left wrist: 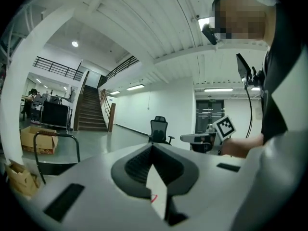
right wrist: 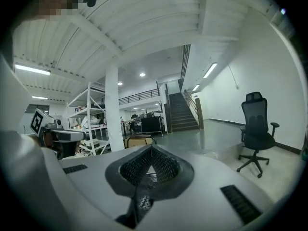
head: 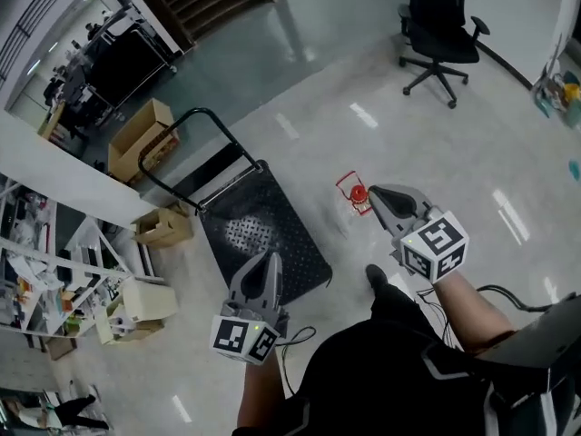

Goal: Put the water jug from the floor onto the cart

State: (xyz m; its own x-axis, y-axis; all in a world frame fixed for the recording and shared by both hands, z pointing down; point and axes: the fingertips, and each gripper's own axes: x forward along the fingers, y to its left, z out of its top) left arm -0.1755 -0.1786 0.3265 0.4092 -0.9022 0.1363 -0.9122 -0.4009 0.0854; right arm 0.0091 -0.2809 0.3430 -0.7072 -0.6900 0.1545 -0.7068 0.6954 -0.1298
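At the far left of the head view stand white shelves (head: 54, 280) crowded with clutter, with an open cardboard box (head: 136, 139) beyond them and a smaller one (head: 163, 227) on the floor just beside the cart (head: 263, 225). The cart is a flat black platform with a looped black handle at its far end, and its deck is bare. Over the near edge of the deck hangs the left gripper (head: 270, 260); in its own view the jaws (left wrist: 153, 147) are closed tip to tip with nothing between them, pointing level toward the staircase and the far wall. To the right of the cart, on the pale floor and apart from the deck, stands the water jug (head: 358, 194), seen from above with a red cap and a red handle frame. In the head view the tip of the right gripper (head: 377, 192) lies just beside the jug, on its right. The right gripper view shows its jaws (right wrist: 151, 149) pressed together and holding nothing, aimed out across the hall. Further right and well apart stands a black office chair (head: 440, 34) on castors.
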